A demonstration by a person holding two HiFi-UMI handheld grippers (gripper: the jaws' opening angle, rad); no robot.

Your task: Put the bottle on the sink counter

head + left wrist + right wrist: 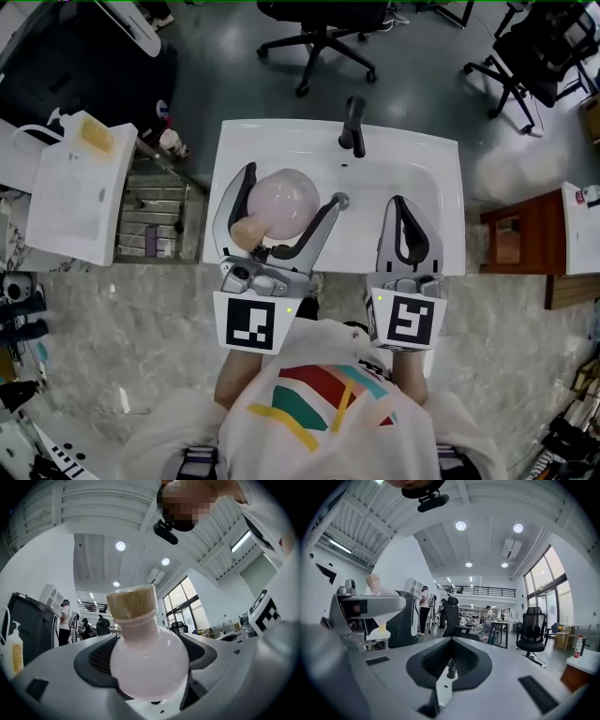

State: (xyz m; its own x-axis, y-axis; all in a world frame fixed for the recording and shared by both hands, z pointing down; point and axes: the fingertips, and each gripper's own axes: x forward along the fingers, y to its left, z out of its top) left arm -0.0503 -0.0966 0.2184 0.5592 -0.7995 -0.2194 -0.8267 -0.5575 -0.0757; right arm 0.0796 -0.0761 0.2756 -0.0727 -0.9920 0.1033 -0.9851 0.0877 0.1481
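A round, milky-pink bottle (149, 663) with a tan cork stopper (133, 603) is clamped between the left gripper's (292, 187) jaws above the white sink (281, 150) basin; the right gripper (401, 204) is closed and empty

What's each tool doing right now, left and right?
Left tool: closed on the pink bottle, above the sink.
Right tool: closed, nothing in it.

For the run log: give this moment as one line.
left gripper: shut on bottle | right gripper: shut, empty | bottle: over sink basin
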